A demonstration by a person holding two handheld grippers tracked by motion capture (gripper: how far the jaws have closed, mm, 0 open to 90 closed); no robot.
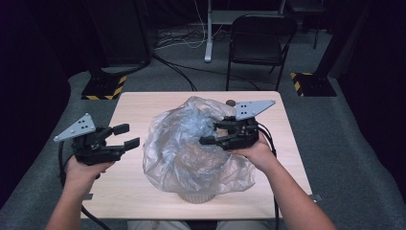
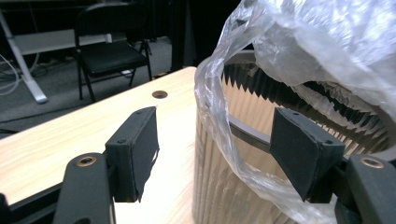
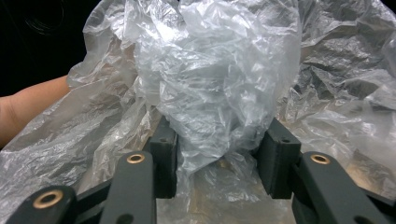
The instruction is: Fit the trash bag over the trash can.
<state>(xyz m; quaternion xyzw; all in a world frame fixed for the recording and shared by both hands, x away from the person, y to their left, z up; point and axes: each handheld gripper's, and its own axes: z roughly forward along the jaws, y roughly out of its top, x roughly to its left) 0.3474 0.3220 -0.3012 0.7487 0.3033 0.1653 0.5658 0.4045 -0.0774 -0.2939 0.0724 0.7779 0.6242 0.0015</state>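
Observation:
A crumpled clear plastic bag (image 1: 191, 143) is draped over a ribbed beige bin (image 1: 196, 195) in the middle of the wooden table (image 1: 129, 187). My left gripper (image 1: 130, 135) hovers open just left of the bag. In the left gripper view its jaws (image 2: 215, 149) straddle the bin's wall (image 2: 219, 186) and the bag's hem (image 2: 317, 42) without touching them. My right gripper (image 1: 209, 133) reaches into the bag from the right. In the right gripper view a puffed fold of bag film (image 3: 215, 84) sits loosely between its jaws (image 3: 217, 163), not pinched.
A small round hole (image 1: 231, 102) marks the table's far edge. Beyond the table stand a black folding chair (image 1: 258, 43), a white desk leg (image 1: 208, 33) with floor cables, and two stand bases with yellow-black stripes (image 1: 103, 86). Bare tabletop lies left and right of the bag.

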